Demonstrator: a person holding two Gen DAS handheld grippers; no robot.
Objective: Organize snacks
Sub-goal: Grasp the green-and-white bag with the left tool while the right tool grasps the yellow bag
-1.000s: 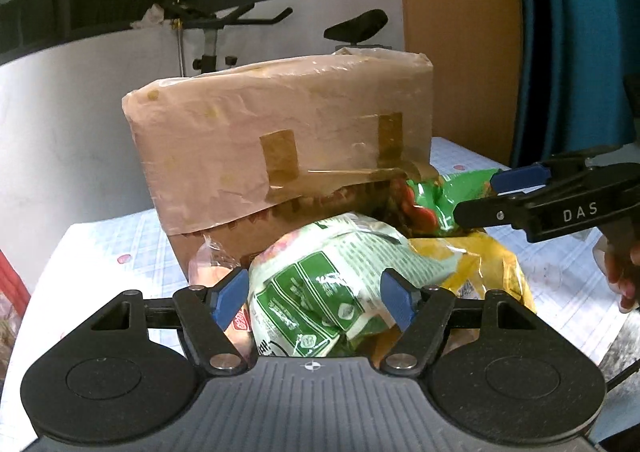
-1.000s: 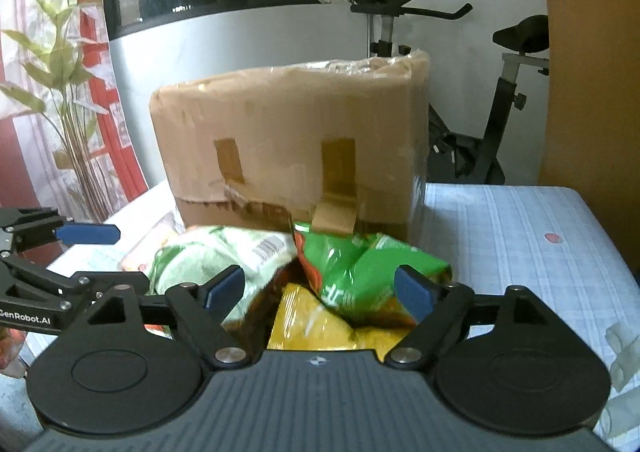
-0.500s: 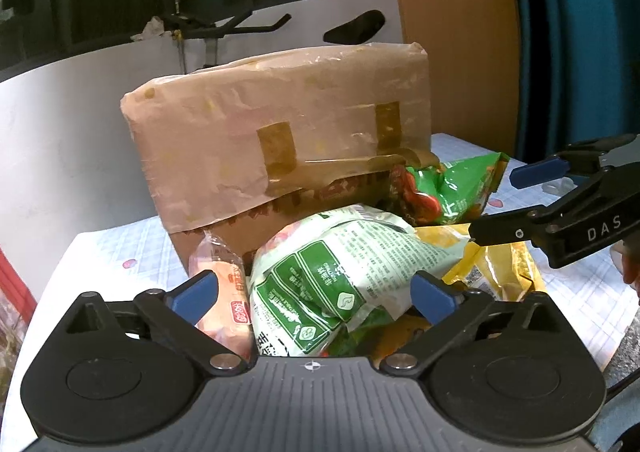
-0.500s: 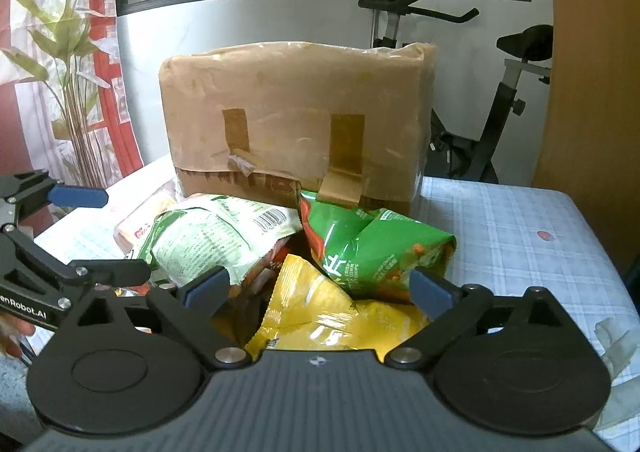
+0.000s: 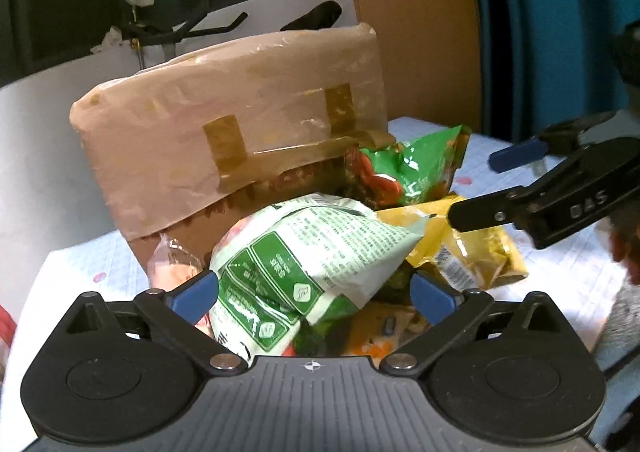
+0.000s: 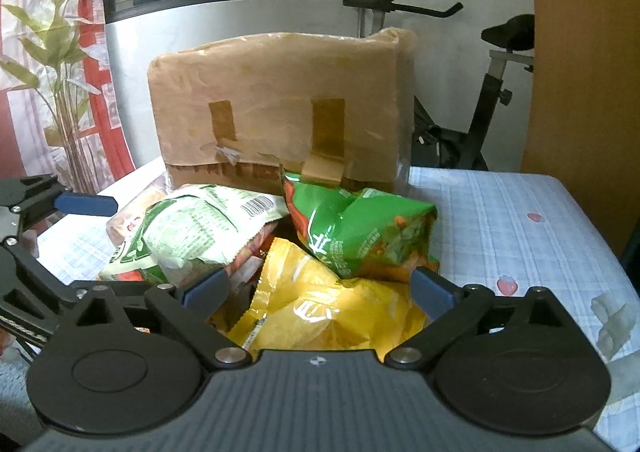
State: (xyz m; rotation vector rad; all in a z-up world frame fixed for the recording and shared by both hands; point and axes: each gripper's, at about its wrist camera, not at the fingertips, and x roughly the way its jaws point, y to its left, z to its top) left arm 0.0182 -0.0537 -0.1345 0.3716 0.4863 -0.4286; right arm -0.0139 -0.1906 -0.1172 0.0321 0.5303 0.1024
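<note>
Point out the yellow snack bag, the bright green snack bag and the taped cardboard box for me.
yellow snack bag (image 6: 320,312), right wrist view, middle of its front.
bright green snack bag (image 6: 360,228), right wrist view, its crumpled front face.
taped cardboard box (image 6: 276,100), right wrist view, upper front panel.

Glossy crinkled plastic snack bags (image 6: 352,236), tape-wrapped cardboard box (image 6: 280,104), checked tablecloth (image 6: 500,220)

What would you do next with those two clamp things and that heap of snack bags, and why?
Probably close the left gripper on the white-green bag. It lies on top of the pile between the open fingers, which have just spread wide. The right gripper, also open, frames the yellow bag.
</note>
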